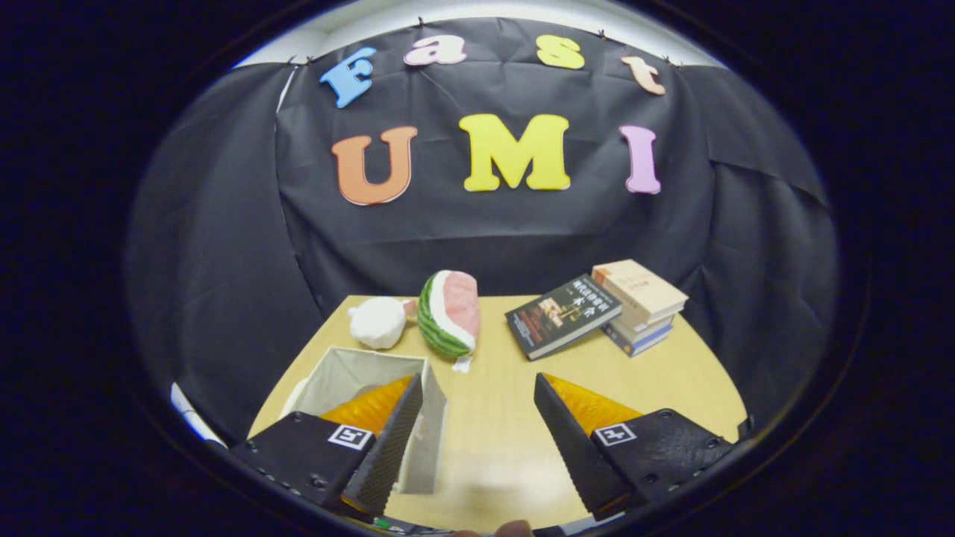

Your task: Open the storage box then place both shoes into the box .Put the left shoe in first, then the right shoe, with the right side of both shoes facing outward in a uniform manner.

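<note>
Storage box (373, 388), pale fabric, open-topped, standing on the wooden table (492, 440) at the left finger; left fingertip overlapping the box's right wall in the view, contact or not impossible to tell. Inside of the box seen as bare pale walls, bottom hidden behind the finger. Right front corner of the box reaching into the gap between the fingers.

Gripper (477, 388) held above the table, fingers spread wide, nothing between them but bare tabletop and that box corner. Gripping nothing.

Beyond the box, further out from the left finger: a white plush toy (379, 322) lying on the table near its far edge. Just right of it, roughly ahead of the gap between the fingers: a plush watermelon slice (449, 313), green striped rind, pink flesh, standing tilted, with a small white tag at its lower end. Toy and slice close together, possibly touching.

Beyond the right finger: a dark-covered book (561, 315) lying flat at an angle, its far corner against a stack of books (639, 304), a tan one uppermost.

Behind everything, the black cloth wall (224, 246) of the booth.
</note>
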The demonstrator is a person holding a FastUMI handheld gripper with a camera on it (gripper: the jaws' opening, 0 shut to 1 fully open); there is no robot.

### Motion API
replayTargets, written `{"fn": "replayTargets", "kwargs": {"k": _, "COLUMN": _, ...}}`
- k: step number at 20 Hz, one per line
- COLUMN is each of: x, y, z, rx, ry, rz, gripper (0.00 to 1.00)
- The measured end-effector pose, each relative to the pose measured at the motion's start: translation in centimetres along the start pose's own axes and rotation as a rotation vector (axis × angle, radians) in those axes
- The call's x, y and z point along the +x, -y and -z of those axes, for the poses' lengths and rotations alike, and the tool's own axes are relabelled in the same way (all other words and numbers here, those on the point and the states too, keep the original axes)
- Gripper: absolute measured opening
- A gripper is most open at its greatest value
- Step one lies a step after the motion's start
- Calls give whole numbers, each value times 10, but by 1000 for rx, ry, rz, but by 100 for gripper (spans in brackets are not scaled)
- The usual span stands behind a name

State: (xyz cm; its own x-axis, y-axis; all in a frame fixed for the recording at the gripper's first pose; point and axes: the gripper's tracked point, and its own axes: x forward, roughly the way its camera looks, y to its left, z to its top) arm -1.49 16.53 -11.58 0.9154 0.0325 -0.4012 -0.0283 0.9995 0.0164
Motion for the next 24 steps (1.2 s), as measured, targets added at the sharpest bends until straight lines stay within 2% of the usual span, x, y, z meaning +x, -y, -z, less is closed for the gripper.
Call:
{"fn": "replayTargets", "kwargs": {"k": 7, "x": -31, "y": 86, "z": -34, "rx": 26, "ry": 127, "rz": 84, "gripper": 95}}
{"fn": "replayTargets", "kwargs": {"k": 13, "x": -45, "y": 129, "z": -43, "rx": 78, "ry": 173, "rz": 114, "gripper": 95}}
{"fn": "replayTargets", "kwargs": {"k": 17, "x": -56, "y": 140, "z": -46, "rx": 88, "ry": 211, "rz": 117, "gripper": 95}}
{"fn": "replayTargets", "kwargs": {"k": 24, "x": -59, "y": 131, "z": -45, "rx": 96, "ry": 234, "rz": 67, "gripper": 95}}
